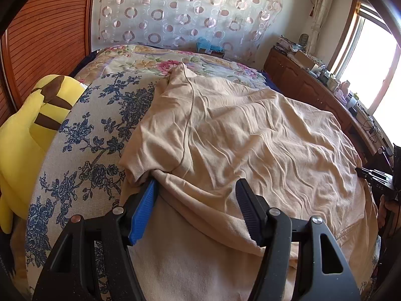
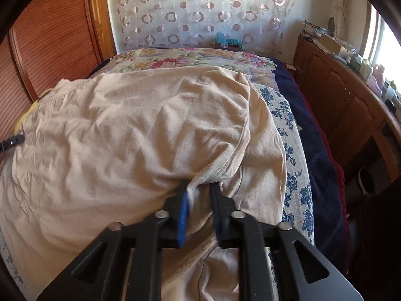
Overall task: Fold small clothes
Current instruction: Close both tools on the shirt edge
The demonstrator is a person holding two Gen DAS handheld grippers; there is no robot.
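Left gripper sitting at 6 o'clock in its view, jaws spread wide, blue pad tucked under a fold of the beige shirt, other finger lying on top of the cloth, nothing pinched. Right gripper also at 6 o'clock in its view, jaws narrowed and pinching a bunched fold of shirt between the pads. Shirt is lying wrinkled across the bed, spreading toward 12 o'clock over the blue-flower cover. Yellow plush resting at 9 o'clock beside the shirt. Farther up, the circle-print curtain hanging at 12 o'clock; wooden cabinet running along 2 o'clock.
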